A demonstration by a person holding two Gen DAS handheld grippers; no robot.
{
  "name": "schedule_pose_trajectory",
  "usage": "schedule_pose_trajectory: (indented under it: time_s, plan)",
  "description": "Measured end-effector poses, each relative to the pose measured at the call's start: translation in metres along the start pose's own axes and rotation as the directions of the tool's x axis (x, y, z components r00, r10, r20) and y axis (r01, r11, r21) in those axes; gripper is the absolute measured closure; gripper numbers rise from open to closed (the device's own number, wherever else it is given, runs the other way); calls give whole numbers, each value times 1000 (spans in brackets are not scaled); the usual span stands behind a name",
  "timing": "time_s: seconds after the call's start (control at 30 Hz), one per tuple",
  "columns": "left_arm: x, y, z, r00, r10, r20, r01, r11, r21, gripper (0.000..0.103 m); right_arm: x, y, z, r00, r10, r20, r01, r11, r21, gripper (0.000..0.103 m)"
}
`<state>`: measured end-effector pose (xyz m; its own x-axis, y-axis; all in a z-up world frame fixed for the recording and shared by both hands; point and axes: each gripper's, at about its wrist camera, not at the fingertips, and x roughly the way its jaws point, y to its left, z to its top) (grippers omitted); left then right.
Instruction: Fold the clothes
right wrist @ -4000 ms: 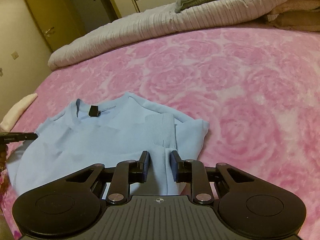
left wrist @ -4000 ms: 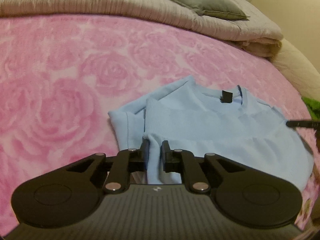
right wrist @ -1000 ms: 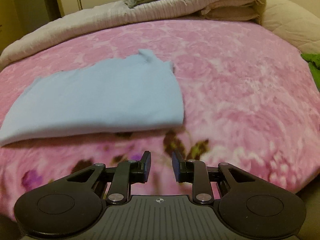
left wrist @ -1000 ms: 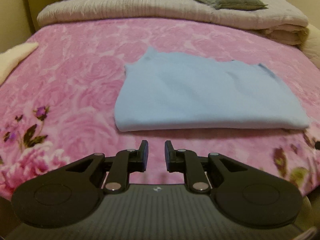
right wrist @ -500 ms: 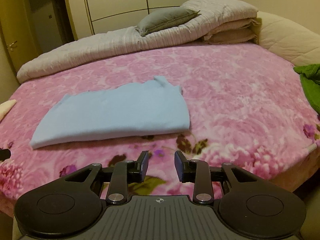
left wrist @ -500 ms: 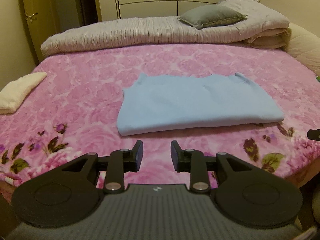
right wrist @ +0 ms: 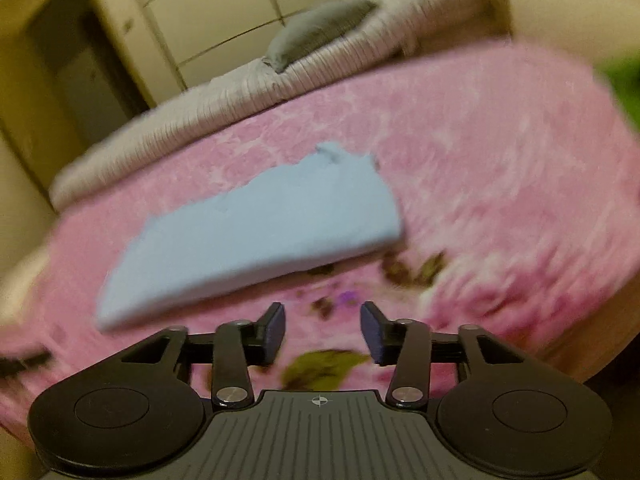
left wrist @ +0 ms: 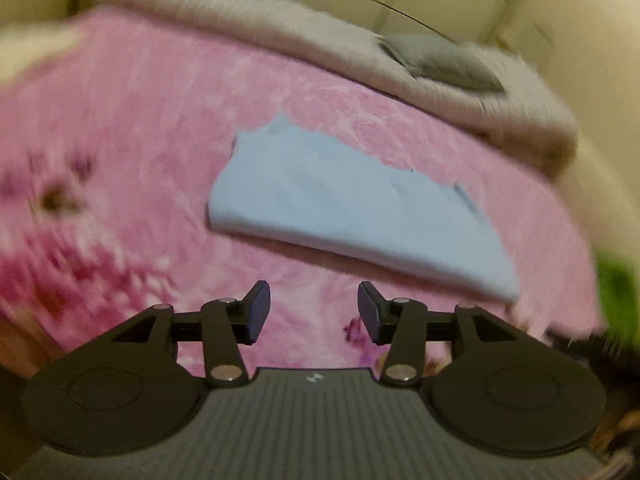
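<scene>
A light blue sweater (left wrist: 352, 216) lies folded into a flat rectangle on the pink rose-patterned bedspread (left wrist: 140, 120). It also shows in the right wrist view (right wrist: 264, 232). My left gripper (left wrist: 313, 312) is open and empty, held back from the sweater's near edge. My right gripper (right wrist: 323, 332) is open and empty, also short of the sweater, above the bed's near edge. Both views are tilted and blurred by motion.
A grey-white folded quilt (left wrist: 280, 24) with a grey pillow (left wrist: 444, 62) lies along the far side of the bed. A green cloth (left wrist: 616, 288) sits at the right edge. Cream wardrobe doors (right wrist: 224, 12) stand behind the bed.
Both grippers let go of the sweater, which now lies folded, then drew back from the bed. In the last half second both jaws opened wider and the views tilted.
</scene>
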<state>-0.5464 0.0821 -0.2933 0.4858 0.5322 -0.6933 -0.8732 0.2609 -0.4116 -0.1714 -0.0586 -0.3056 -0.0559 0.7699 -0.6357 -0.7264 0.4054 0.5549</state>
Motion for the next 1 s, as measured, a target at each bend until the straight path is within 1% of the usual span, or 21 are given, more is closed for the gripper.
schedule_pose_trajectory:
  time_s: [0.07,0.1,0.13,0.2,0.27,0.33,0.37,0.43,0.47,0.5,0.53,0.57,0.6,0.63,0.67,0.7,0.73,0.83,0.93,1.0]
  plan:
    - [19,21,7,1000,-12,-11,11,992,-128,57,13,-17,5,997,70,-22,-66,988,141,48]
    - [29,31,11,1000,-17,-15,14,981,-194,56,22,-28,6,994,104,-25,-96,969,227,47]
    - [40,40,15,1000,-26,-17,21,966,-258,55,32,-38,8,990,137,-22,-123,941,316,46]
    - [63,56,22,998,-57,-23,44,922,-386,53,53,-55,11,985,172,2,-154,878,454,46]
    - [86,68,26,996,-87,-34,59,869,-492,53,73,-66,17,983,181,35,-171,822,543,45]
    - [105,75,29,994,-102,-37,64,827,-559,53,93,-73,23,984,170,52,-167,777,607,44]
    - [113,78,30,994,-99,-37,59,813,-579,53,101,-75,26,986,160,53,-157,757,634,44]
    - [128,81,32,995,-93,-34,54,798,-600,56,116,-79,31,987,146,61,-149,728,669,44]
    - [133,82,33,995,-99,-17,69,794,-603,57,120,-79,34,988,137,74,-151,726,671,44]
    - [138,82,34,995,-103,-2,81,793,-603,58,124,-78,38,988,127,88,-153,727,670,44]
    - [143,82,36,995,-104,5,87,796,-600,66,127,-77,41,989,116,97,-151,735,661,45]
    - [148,82,38,995,-96,-3,76,805,-588,72,131,-76,45,989,104,105,-147,745,651,47]
    - [152,82,41,996,-86,-11,65,819,-570,83,135,-74,48,992,81,96,-124,766,631,54]
    - [155,82,43,996,-85,-15,63,832,-552,86,138,-72,52,995,55,83,-94,788,608,74]
    - [155,81,44,996,-84,-14,63,843,-534,88,141,-71,54,996,41,75,-77,805,588,82]
    - [153,81,43,997,-82,-7,67,852,-519,92,143,-70,54,997,32,68,-65,821,568,84]
    - [150,81,42,997,-81,1,70,861,-503,95,142,-70,54,997,31,67,-63,828,557,87]
    - [137,75,36,997,-68,32,76,891,-448,97,132,-64,50,996,31,88,-72,859,507,89]
    - [116,70,26,996,-73,51,88,901,-424,97,116,-59,45,995,38,97,-78,883,463,90]
    - [98,69,14,995,-82,49,95,908,-409,97,103,-65,38,995,48,88,-84,879,470,90]
